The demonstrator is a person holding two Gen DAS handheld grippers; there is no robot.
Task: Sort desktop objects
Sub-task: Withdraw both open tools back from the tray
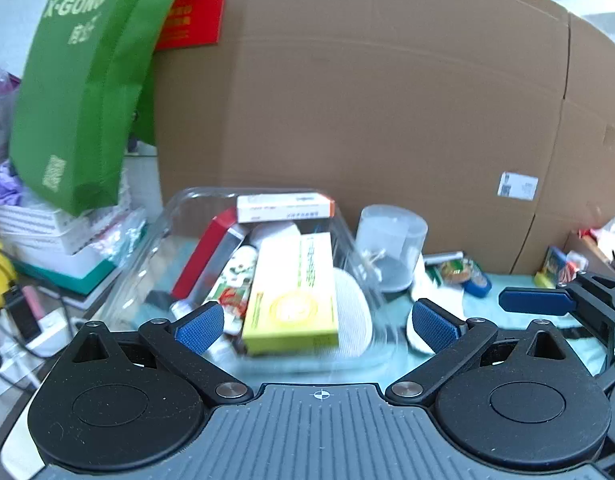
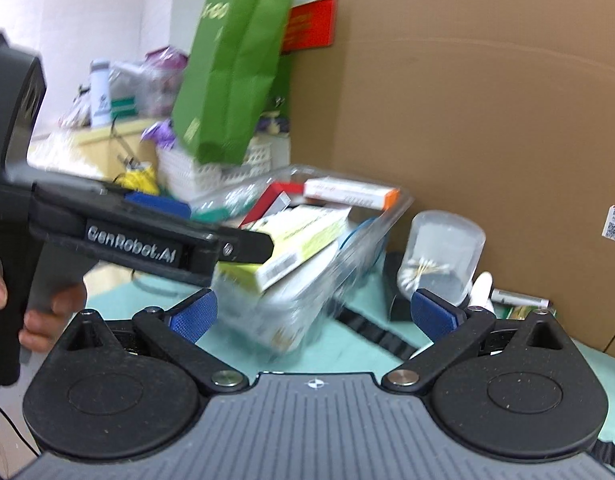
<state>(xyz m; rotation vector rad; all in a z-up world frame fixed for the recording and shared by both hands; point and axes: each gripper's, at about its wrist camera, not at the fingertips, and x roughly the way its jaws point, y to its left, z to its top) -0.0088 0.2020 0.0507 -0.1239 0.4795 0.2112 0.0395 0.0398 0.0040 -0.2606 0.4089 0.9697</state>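
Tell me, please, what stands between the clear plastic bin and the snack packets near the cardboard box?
In the left wrist view, a clear cylindrical jar of cotton swabs stands between the clear plastic bin and the snack packets.

You have one clear plastic tray (image 1: 175, 216) holding three cartons: one yellow-green box (image 1: 291, 296), one white box with an orange end (image 1: 285, 206), one red box (image 1: 205, 252). One clear cotton-swab jar (image 1: 391, 240), one green fabric bag (image 1: 83, 92), one brown cardboard sheet (image 1: 387, 92).
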